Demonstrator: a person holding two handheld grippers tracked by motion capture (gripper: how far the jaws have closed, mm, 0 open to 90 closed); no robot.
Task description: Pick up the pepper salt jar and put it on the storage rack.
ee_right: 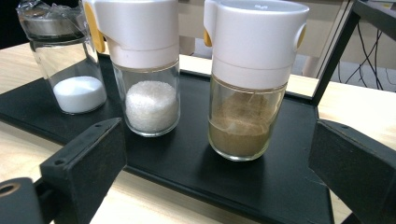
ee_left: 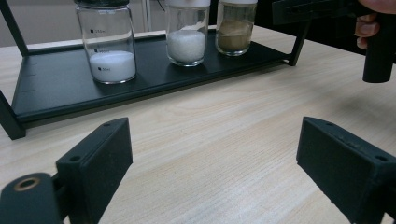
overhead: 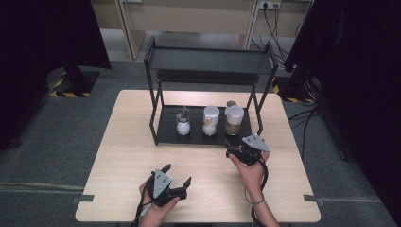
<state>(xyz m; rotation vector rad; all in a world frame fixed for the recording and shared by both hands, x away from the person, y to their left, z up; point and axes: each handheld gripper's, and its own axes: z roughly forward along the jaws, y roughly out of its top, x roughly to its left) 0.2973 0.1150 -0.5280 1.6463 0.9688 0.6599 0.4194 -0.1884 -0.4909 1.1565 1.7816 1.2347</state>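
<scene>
Right hand-held gripper (ee_right: pixel 215 154) gapes wide, facing brown jar (ee_right: pixel 247 116). Best centre jaws on glass below cap, avoiding sugar jar (ee_right: pixel 150 88). Left hand-held gripper (overhead: pixel 178 176) wide, idle.

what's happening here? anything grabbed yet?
Nothing grabbed yet. A person holds two grippers over the wooden table. The right gripper is open, lined up at the front of the black rack's lower shelf, nearest the jar of brown powder. The jar of white granules and the glass jar of white powder stand beside it. The left gripper hangs open over bare table, nearer the person.
</scene>
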